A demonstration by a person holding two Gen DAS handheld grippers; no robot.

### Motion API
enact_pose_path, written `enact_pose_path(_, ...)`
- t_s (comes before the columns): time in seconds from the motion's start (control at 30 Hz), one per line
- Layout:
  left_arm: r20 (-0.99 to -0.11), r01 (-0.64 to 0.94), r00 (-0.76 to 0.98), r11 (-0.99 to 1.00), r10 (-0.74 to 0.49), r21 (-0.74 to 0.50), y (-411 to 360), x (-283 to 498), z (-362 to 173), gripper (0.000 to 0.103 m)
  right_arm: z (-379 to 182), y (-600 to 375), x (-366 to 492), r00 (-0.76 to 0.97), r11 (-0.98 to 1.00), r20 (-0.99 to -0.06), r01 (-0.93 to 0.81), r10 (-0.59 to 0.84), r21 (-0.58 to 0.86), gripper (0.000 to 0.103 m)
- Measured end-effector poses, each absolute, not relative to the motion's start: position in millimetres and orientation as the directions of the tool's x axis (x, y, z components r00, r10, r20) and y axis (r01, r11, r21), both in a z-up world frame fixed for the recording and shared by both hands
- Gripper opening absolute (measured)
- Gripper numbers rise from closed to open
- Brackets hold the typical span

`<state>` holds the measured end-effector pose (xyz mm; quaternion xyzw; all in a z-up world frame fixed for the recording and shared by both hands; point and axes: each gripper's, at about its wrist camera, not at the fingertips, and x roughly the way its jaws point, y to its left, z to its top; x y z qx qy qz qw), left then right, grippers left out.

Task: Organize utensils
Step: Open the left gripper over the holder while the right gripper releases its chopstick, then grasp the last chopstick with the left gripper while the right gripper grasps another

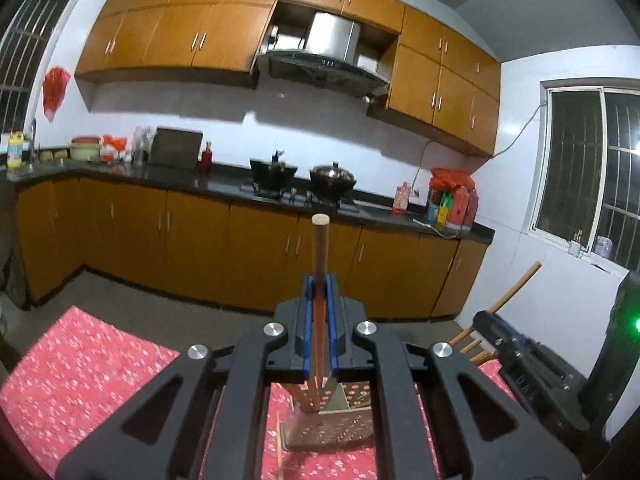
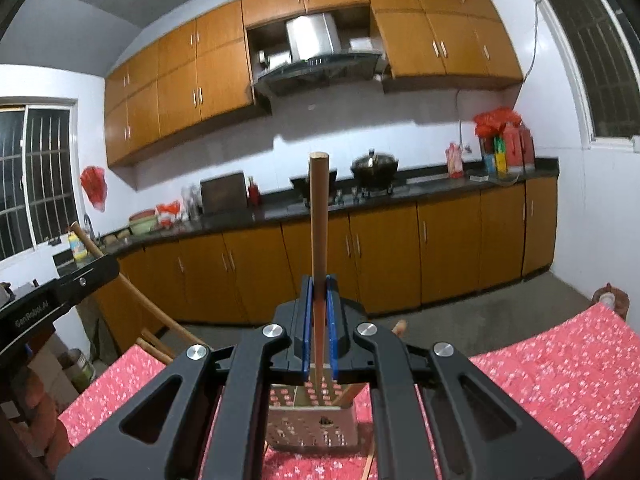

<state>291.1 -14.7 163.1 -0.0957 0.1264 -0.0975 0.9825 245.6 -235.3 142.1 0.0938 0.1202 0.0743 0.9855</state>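
Wooden utensil handle (image 1: pixel 320 256) stood upright, clamped in left hand-held gripper (image 1: pixel 319 280). Second wooden handle (image 2: pixel 319 216) likewise pinched upright in right hand-held gripper (image 2: pixel 319 280). Both hung above perforated metal holder (image 2: pixel 312 428) on desk's red floral cloth (image 2: pixel 560 380).

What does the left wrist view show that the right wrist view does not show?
Only the left wrist view: the left gripper shut on a reddish-brown wooden stick.

Only the right wrist view: the right gripper shut on a light brown wooden stick, and a pale cup beyond the table's far corner.

Both: the perforated metal utensil holder on the red floral tablecloth, the orange kitchen cabinets and the black lidded wok.
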Motion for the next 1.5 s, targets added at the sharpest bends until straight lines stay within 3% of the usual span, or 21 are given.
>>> enact_pose_path(0.2,-0.3,0.174,0.92,0.95,-0.25,-0.258,-10.0,309.7,145.4,0.009,131.0,-233.2,255.9,0.929,0.959,-0.299,-0.145,0.217,0.245,0.01)
enact_pose_path(0.33,-0.298,0.175,0.922,0.953,-0.247,-0.248,-6.6,306.4,145.9,0.016,138.0,-235.0,248.9,0.937,0.958,-0.278,-0.14,0.21,0.25,0.027)
enact_pose_path(0.57,-0.265,0.184,0.932,0.952,-0.248,-0.246,-0.5,282.5,155.8,0.017,153.0,-248.8,213.7,0.955,0.957,-0.22,-0.142,0.2,0.252,0.027)
enact_pose_path(0.67,-0.256,0.17,0.938,0.954,-0.234,-0.248,9.1,266.6,160.8,0.02,145.6,-260.6,196.2,0.955,0.961,-0.236,-0.118,0.179,0.251,0.027)
enact_pose_path(0.83,-0.307,0.116,0.934,0.968,-0.183,-0.223,26.4,243.3,142.8,0.024,97.0,-274.3,189.2,0.912,0.971,-0.384,-0.051,0.141,0.235,0.027)
enact_pose_path(0.97,-0.443,0.058,0.888,0.987,-0.121,-0.153,30.2,242.9,91.7,0.025,22.8,-266.7,200.8,0.795,0.976,-0.59,-0.007,0.138,0.219,0.027)
enact_pose_path(1.1,-0.59,0.025,0.802,0.992,-0.094,-0.124,30.2,249.6,33.6,0.025,-29.9,-243.0,210.6,0.685,0.978,-0.708,-0.029,0.171,0.208,0.027)
enact_pose_path(1.2,-0.665,0.02,0.739,0.99,-0.107,-0.137,30.4,251.5,0.3,0.025,-51.5,-226.2,217.5,0.644,0.982,-0.747,-0.044,0.168,0.183,0.027)
enact_pose_path(1.37,-0.701,0.027,0.701,0.987,-0.133,-0.16,27.2,251.1,-22.0,0.025,-62.1,-218.1,224.6,0.643,0.993,-0.759,-0.026,0.103,0.113,0.026)
enact_pose_path(1.43,-0.705,0.036,0.695,0.985,-0.144,-0.167,24.1,252.4,-24.3,0.025,-63.3,-219.1,224.8,0.647,0.995,-0.757,-0.018,0.086,0.097,0.01)
enact_pose_path(1.5,-0.71,0.053,0.685,0.983,-0.164,-0.176,18.2,254.7,-26.4,0.025,-65.8,-223.1,222.7,0.65,0.995,-0.756,-0.005,0.078,0.099,0.009)
